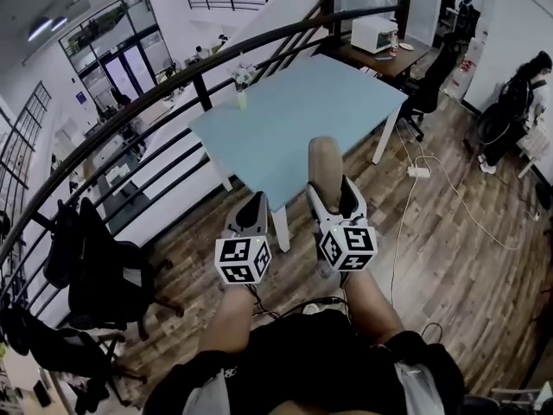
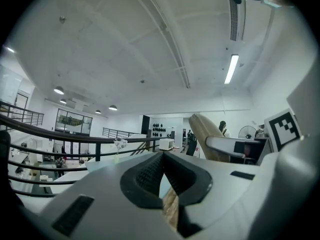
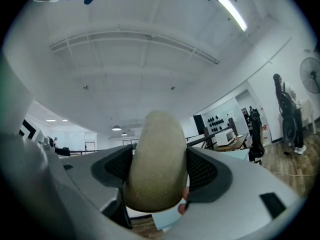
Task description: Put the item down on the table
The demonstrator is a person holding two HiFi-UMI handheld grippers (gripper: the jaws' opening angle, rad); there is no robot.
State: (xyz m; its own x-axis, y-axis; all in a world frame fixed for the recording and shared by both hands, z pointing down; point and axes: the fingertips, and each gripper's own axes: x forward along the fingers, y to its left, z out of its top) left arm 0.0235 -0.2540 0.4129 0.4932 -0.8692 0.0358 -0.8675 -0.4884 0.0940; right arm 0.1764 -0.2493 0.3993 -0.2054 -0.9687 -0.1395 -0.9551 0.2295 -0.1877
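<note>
A tan, rounded oblong item (image 1: 325,161) stands upright between the jaws of my right gripper (image 1: 333,199), which is shut on its lower part. In the right gripper view the item (image 3: 157,156) fills the gap between the black pads (image 3: 202,171) of my right gripper (image 3: 157,176). It also shows in the left gripper view as a tan item (image 2: 202,134) at the right. My left gripper (image 1: 257,204) is beside the right one, shut with nothing in it; its pads (image 2: 150,171) meet. Both grippers are held in the air just short of the near edge of the light blue table (image 1: 294,115).
A small vase of flowers (image 1: 242,80) stands at the table's far left edge. A dark curved railing (image 1: 173,102) runs behind the table. A black chair (image 1: 95,275) is at the left. A wooden desk with a microwave (image 1: 373,35) and a person (image 1: 518,102) are at the right. Cables (image 1: 449,188) lie on the wood floor.
</note>
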